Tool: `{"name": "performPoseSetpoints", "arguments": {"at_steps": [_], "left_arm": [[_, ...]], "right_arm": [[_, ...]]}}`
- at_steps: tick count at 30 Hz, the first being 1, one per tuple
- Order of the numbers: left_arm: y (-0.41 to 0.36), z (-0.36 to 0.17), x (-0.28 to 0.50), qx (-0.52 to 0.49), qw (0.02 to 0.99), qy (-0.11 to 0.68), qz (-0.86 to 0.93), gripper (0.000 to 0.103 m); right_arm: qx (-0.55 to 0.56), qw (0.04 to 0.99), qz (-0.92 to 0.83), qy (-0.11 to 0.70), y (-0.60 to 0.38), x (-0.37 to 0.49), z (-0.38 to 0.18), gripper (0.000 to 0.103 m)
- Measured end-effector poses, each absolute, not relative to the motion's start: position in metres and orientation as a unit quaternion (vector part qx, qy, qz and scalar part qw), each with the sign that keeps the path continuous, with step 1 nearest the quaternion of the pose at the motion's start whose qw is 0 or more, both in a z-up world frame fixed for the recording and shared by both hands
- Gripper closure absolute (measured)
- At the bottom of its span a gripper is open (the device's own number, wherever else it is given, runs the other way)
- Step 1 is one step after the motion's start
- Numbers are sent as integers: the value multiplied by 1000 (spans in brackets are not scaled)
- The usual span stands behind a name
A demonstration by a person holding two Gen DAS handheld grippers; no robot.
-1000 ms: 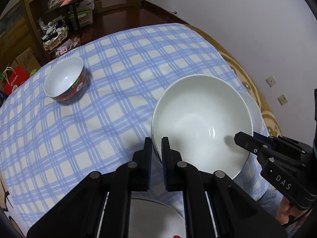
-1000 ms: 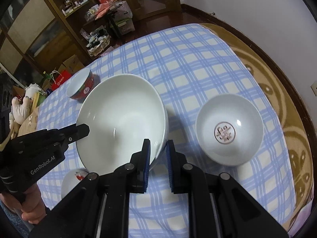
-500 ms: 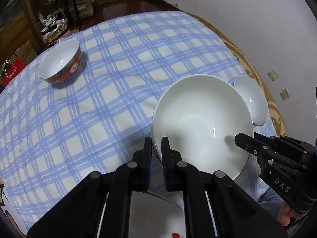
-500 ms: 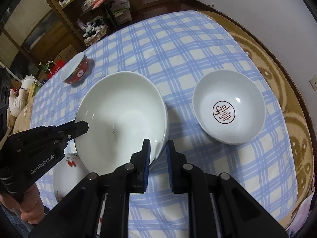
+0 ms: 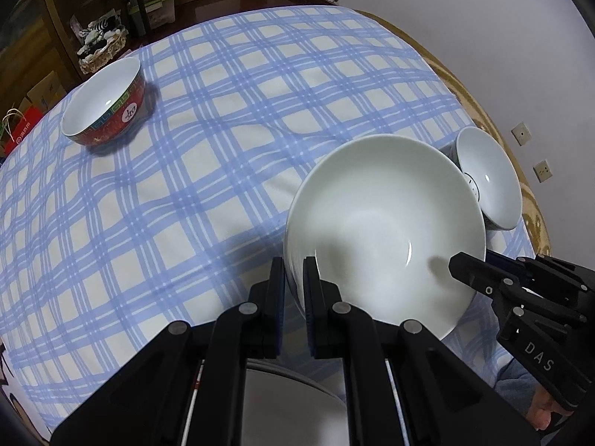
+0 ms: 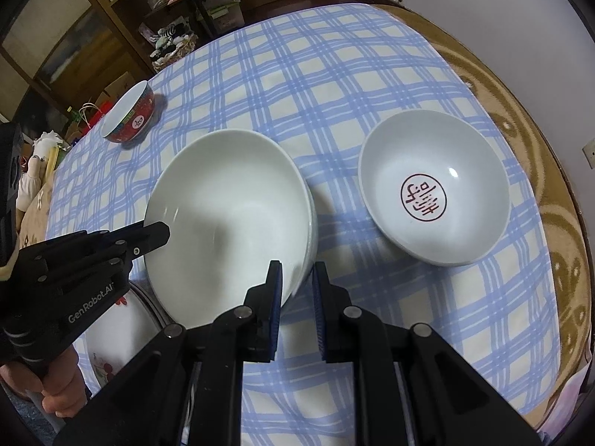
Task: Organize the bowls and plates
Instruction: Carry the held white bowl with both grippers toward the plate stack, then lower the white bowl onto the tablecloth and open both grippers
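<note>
White big bowl is hanging between your two grippers: left gripper is clamping its rim at 9 o'clock, right gripper is clamping it at 3. Three bowls counted: this one, one stamped bowl sitting at 3 o'clock, one red bowl at 10. One plate is lying under your left side.

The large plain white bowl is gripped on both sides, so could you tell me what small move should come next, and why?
Probably lower it straight down. The left hand-held gripper and right hand-held gripper each clamp opposite rims of the large plain white bowl, which appears to hang over a white plate with red print at the near edge of the blue checked tablecloth.
</note>
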State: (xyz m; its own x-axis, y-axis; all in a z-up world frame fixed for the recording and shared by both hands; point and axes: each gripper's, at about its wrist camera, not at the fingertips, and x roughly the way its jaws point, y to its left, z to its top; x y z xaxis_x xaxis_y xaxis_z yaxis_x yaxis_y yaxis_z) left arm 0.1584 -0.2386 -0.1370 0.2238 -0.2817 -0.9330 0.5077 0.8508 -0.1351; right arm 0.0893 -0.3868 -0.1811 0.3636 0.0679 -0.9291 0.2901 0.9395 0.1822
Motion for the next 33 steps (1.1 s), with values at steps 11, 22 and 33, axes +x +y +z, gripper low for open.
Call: {"name": "performPoseSetpoints", "arguments": {"at_steps": [11,22,33], "left_arm": [[-238,-138,158,91,773,575,-252,94],[-237,-137,157,97,779,571,-241,93],[-237,-113,154,94,792,553,-239,90]], "right_arm": [[172,806,-70,562,-388,87,-184,86],[177,806,-75,561,-387,87,-184,86],[177,821,-99,534,-397,73,-165,86]]}}
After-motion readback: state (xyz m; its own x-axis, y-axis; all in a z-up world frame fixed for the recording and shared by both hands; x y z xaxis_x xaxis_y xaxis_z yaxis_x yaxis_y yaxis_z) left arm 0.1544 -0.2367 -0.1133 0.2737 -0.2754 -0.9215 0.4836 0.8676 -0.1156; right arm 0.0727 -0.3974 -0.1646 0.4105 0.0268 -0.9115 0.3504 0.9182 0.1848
